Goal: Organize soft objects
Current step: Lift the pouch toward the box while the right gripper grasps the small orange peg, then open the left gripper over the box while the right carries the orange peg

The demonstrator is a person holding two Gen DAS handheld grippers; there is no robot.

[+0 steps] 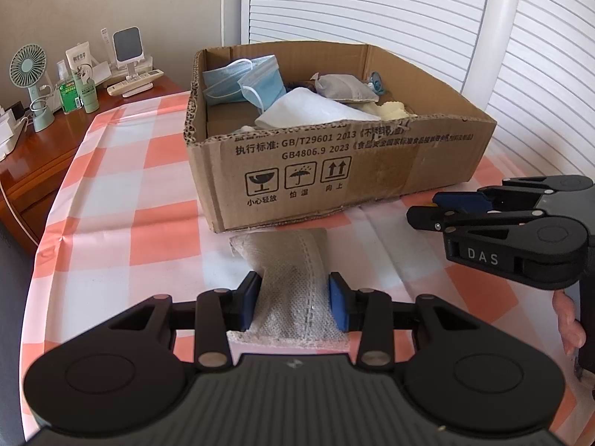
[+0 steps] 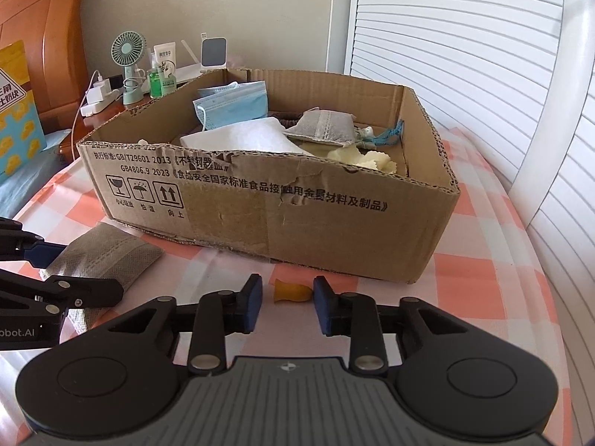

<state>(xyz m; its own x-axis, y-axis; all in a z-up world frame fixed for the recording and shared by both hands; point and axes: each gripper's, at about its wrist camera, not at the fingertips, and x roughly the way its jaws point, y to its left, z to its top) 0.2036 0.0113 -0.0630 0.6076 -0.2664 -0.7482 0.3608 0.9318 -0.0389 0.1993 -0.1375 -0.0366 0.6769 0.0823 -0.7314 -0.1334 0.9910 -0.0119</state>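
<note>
White louvred doors back a tabletop (image 1: 122, 171) covered in an orange-and-white checked cloth, with a wooden bedside cabinet (image 1: 33, 156) beyond its far left corner carrying a small green desk fan (image 1: 29, 70). Toward the far edge sits an open brown cardboard box (image 1: 334, 163) holding blue face masks (image 1: 241, 81), a white fabric pouch (image 1: 312, 109) and a grey sachet (image 1: 344, 87). Just in front of the box's near wall lies a grey mesh fabric sachet (image 1: 286, 271), and the left tool (image 1: 293, 303) is clamped on its sides with blue pads. The right tool (image 2: 286, 303) stands narrowly parted, pads clear of a small orange soft piece (image 2: 292, 291) lying between them near the box's front wall.
</note>
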